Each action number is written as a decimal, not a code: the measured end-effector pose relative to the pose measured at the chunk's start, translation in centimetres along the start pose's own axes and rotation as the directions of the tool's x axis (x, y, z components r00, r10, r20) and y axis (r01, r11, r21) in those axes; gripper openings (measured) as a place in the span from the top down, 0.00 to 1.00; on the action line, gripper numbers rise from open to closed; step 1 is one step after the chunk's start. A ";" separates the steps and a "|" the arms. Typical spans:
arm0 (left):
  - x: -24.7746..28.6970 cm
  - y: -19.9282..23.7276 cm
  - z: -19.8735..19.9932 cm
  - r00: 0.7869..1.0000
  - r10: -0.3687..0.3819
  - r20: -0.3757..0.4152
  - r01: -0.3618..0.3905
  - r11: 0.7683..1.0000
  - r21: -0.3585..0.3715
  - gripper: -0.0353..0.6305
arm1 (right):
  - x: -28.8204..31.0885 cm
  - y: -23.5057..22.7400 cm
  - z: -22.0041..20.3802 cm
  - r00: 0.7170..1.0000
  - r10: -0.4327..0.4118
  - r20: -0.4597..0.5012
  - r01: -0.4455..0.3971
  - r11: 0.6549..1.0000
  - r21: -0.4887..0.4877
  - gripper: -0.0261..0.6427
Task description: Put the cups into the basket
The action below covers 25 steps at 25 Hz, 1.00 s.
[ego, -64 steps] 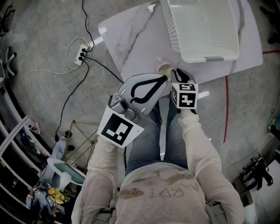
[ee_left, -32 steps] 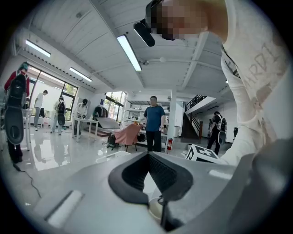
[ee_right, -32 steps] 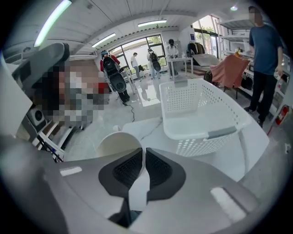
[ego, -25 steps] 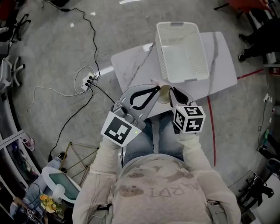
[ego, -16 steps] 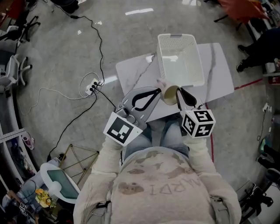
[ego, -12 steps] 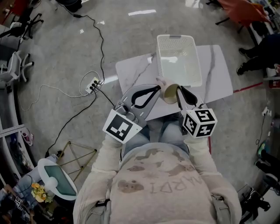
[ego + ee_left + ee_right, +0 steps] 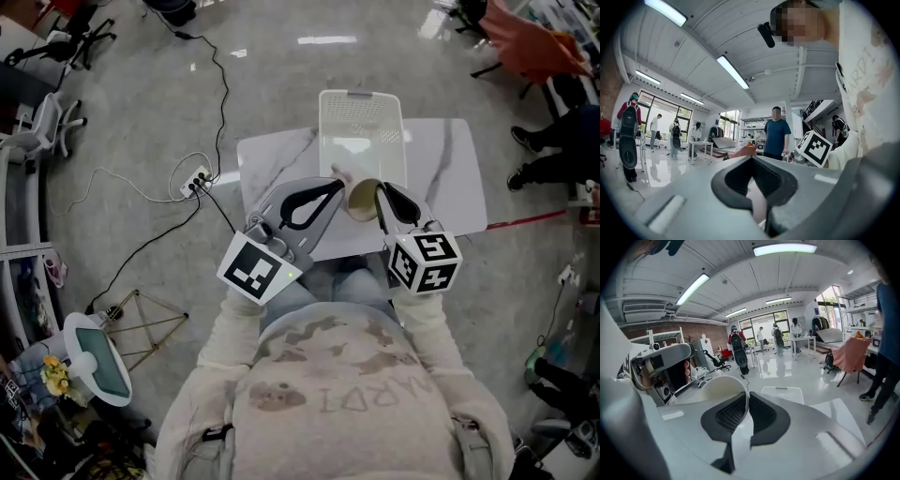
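Right claw (image 7: 745,401) clamps the cream cup (image 7: 719,387) at its rim; left claw (image 7: 752,164) pinches a pink cup (image 7: 740,151). Such thin holds could slip short of the basket (image 7: 361,112) ahead.

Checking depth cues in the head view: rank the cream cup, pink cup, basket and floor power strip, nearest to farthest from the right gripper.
1. Cream cup: in the jaws of the right gripper.
2. Pink cup: just left, held by the left gripper.
3. Basket: ahead, on the table.
4. Power strip: far left, on the floor.
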State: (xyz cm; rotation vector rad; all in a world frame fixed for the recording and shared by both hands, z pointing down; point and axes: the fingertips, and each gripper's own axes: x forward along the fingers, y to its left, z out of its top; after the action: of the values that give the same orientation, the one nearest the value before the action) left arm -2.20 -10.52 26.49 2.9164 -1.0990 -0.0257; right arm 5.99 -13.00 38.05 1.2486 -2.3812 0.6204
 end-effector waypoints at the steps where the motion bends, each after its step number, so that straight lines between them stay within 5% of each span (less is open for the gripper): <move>1: 0.7 -0.4 0.1 1.000 0.008 0.000 -0.008 1.000 0.004 0.94 | -0.3 -0.8 0.2 1.000 0.007 0.004 -0.007 1.000 -0.004 0.89; 15: 9.1 -3.9 1.0 0.985 0.171 0.011 -0.172 0.985 0.033 0.94 | -1.1 -9.6 2.3 0.989 0.145 0.000 -0.144 0.987 -0.071 0.89; 25: 10.7 -2.9 0.3 0.980 0.197 -0.033 -0.197 0.980 0.027 0.94 | 2.7 -11.6 1.6 0.985 0.159 -0.062 -0.165 0.982 -0.096 0.89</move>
State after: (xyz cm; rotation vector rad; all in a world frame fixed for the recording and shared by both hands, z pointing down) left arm 7.73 -15.41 26.03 2.8003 -1.3850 0.0430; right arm 14.03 -21.56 40.53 0.9905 -2.4531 0.5661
